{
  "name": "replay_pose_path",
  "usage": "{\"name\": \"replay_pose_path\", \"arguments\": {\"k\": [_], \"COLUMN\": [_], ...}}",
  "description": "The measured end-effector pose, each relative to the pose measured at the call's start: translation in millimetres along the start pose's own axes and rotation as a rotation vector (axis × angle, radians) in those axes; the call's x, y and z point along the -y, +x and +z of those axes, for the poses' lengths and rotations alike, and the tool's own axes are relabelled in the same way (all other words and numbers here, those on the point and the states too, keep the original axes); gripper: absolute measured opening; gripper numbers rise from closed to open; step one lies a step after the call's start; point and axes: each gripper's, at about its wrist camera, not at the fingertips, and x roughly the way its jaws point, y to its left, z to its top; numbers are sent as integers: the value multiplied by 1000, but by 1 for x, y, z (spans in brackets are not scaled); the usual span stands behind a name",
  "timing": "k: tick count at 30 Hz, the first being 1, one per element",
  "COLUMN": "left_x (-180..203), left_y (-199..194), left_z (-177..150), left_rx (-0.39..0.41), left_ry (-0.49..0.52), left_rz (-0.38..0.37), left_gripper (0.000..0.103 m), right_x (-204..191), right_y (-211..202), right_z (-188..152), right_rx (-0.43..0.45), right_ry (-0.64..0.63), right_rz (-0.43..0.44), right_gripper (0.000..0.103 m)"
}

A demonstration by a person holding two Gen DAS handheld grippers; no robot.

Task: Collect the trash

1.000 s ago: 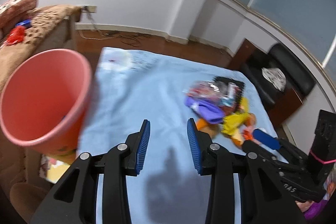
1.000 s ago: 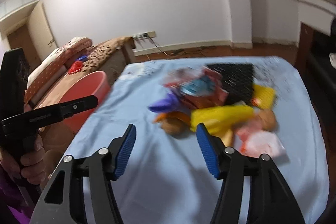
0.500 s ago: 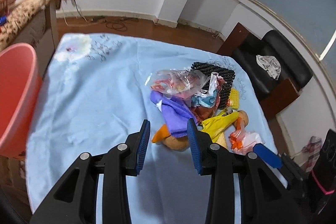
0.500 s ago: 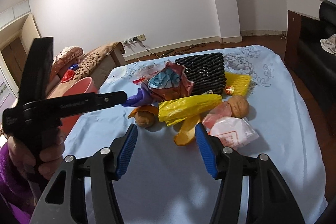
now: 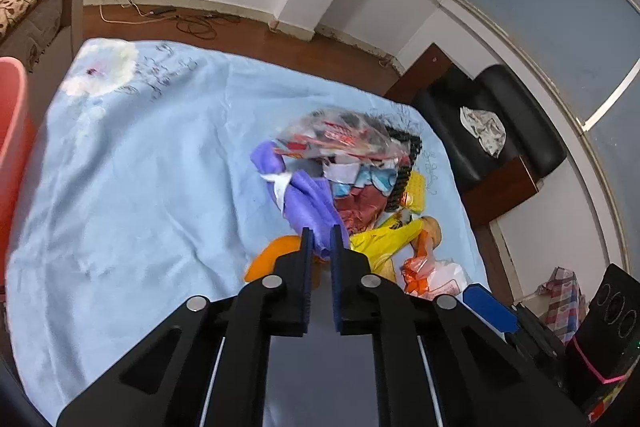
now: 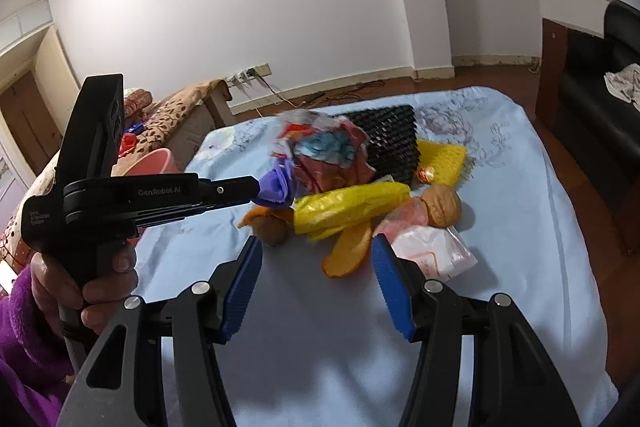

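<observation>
Far left, off the tabletop's left edge, the pink bin (image 5: 10, 147) waits w/ its rim just in view. On the blue cloth (image 5: 140, 187) the trash is heaped toward the right edge, near the far right corner. What's changed: a sec ago the left gripper (image 5: 320, 239) stood half open facing the bin; it has since swung over to the heap and its jaws are closing, now narrow on the near end of the purple rag (image 5: 308, 199), which sits between the pads. In the right wrist view the same rag (image 6: 276, 183) hangs at that gripper's tip w/ the clear wrapper (image 6: 316, 131) blurred above it, so prob. the top of the heap is stirring w/ the pull. Meaning: first pick looks made; next is carrying the rag left to the bin w/o dragging the rest along. Right of the rag lie the yellow bag (image 6: 348, 205), orange peel (image 6: 348, 251), walnut (image 6: 442, 205) and white packet (image 6: 432, 253), black mesh (image 6: 388, 139) behind. The right gripper (image 6: 316, 279) hangs wide, empty, over the near side of the heap, hardly shifted.
</observation>
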Motion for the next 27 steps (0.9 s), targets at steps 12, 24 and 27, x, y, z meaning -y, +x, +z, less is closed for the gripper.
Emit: {"name": "replay_pose_path", "arguments": {"k": [12,24,27], "left_x": [-11,-36,-43], "left_y": [-79,-132,-138], "left_z": [-32,-56,-57], "left_rx": [173,253,236], "left_ry": [-12,1,8], "left_rz": [166,189,181], "left_gripper": [4,0,0], "right_x": [-12,-55,-66], "right_y": [-37,-79,-82], "right_z": [-16,-24,-24], "right_rx": [62,125,132], "right_ry": [9,-48,-83], "right_rz": [69,27,14], "right_gripper": [55,55,55]}}
